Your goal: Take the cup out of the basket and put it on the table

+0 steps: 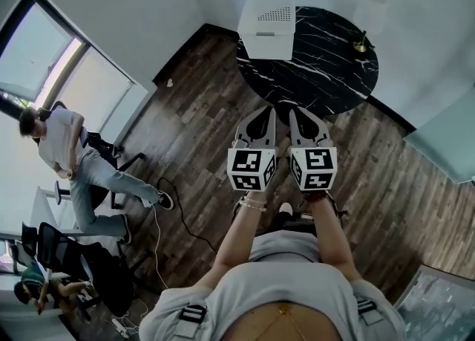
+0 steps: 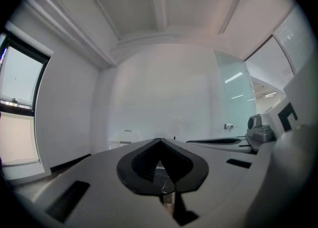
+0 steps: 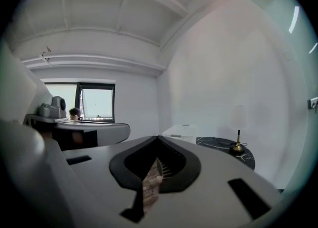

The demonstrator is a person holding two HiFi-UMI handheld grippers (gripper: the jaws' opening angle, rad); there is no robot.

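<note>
Both the left tongs (image 1: pixel 265 113) and right tongs (image 1: pixel 297 114) are closed and empty, short of the marble table (image 1: pixel 326 65). The cup, unseen, probably sits inside the white basket (image 1: pixel 267 24); open one pair before reaching over its rim.

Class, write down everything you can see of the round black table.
The round black table has a marble-looking top with thin white veins. It stands on the wooden floor near the room's corner. In the head view a white box sits on its left edge, a small brass-based lamp toward its right.
</note>
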